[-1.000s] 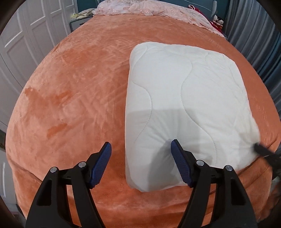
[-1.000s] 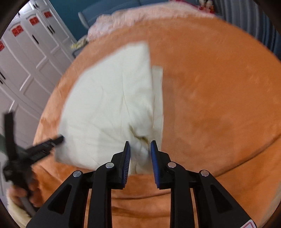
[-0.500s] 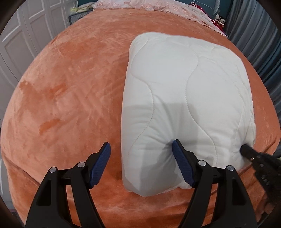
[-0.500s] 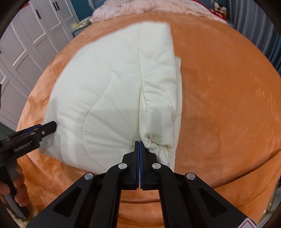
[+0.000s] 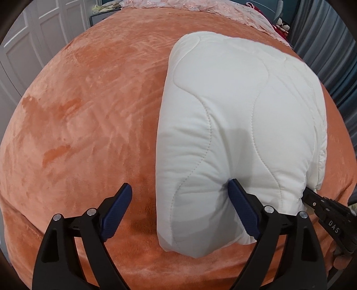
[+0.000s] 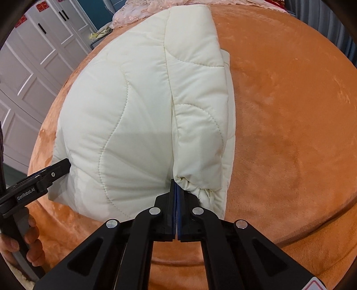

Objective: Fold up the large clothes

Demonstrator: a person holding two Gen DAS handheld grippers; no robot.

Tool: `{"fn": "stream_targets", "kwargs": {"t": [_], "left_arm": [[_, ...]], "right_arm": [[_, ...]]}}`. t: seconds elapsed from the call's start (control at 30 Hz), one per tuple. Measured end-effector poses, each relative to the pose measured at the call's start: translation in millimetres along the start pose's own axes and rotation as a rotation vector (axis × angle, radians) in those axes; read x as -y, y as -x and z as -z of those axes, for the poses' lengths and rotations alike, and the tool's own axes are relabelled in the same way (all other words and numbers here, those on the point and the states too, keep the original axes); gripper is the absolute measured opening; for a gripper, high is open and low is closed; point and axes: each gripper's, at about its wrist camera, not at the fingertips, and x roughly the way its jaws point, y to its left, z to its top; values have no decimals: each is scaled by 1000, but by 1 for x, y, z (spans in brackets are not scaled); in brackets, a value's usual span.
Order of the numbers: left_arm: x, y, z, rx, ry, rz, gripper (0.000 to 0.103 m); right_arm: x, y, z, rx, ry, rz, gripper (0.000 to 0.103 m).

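Your right hand-held gripper [image 6: 176, 189] was clamped on the near corner of the folded white quilted coat [image 5: 241, 125], which lay on the orange bed [image 5: 89, 116]. Your left hand-held gripper [image 5: 180, 196] was opening around the coat's other near corner, pads not pressing.

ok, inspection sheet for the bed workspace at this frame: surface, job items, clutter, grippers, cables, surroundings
Surface: orange plush bed cover, smooth, with brush marks in the pile.
Job's things: cream quilted garment, folded into a thick block near the bed's front edge.
Clutter: pink lace bedding and small soft toys at the far end.
Grippers: left gripper jaws opening, straddling the block's near left corner, only one pad touching. Right gripper shut on a bunched fold at the near right corner.
Cables: nothing seen.
Surroundings: white panelled wardrobe doors, grey curtains, teal wall.
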Motion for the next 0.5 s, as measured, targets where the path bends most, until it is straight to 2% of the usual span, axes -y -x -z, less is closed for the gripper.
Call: {"fn": "stream_targets", "kwargs": {"t": [0.03,0.1,0.17,0.2,0.23,0.27,0.3,0.33,0.37,0.43,0.5], "left_arm": [[-1,6,-1,0,3,17,74],[-2,30,-9,26,-7,41,65],[-2,54,-22,91,-23,35,65],[-2,63,-29,118,-29,32,65],[0,73,-43,146,-34,30,65],[2,78,-55,165,-35,38,66],[3,82,-67,180,-29,47,66],[6,82,-84,189,-21,57,66],[9,81,-100,196,-12,63,66],[14,74,-124,201,6,64,70],[18,63,-144,185,16,67,70]], "right_arm": [[-1,10,0,1,3,10,0],[-8,41,-6,55,19,7,3],[-15,71,-21,145,38,4,9],[-18,81,-31,184,39,11,17],[-19,89,-42,225,32,9,32],[-19,96,-59,270,14,-7,41],[-19,98,-71,297,-3,-14,53],[-17,96,-90,324,-28,-21,56],[-16,92,-102,330,-45,-30,57],[-9,75,-128,323,-91,-57,65],[2,48,-154,296,-164,-28,66]]}}
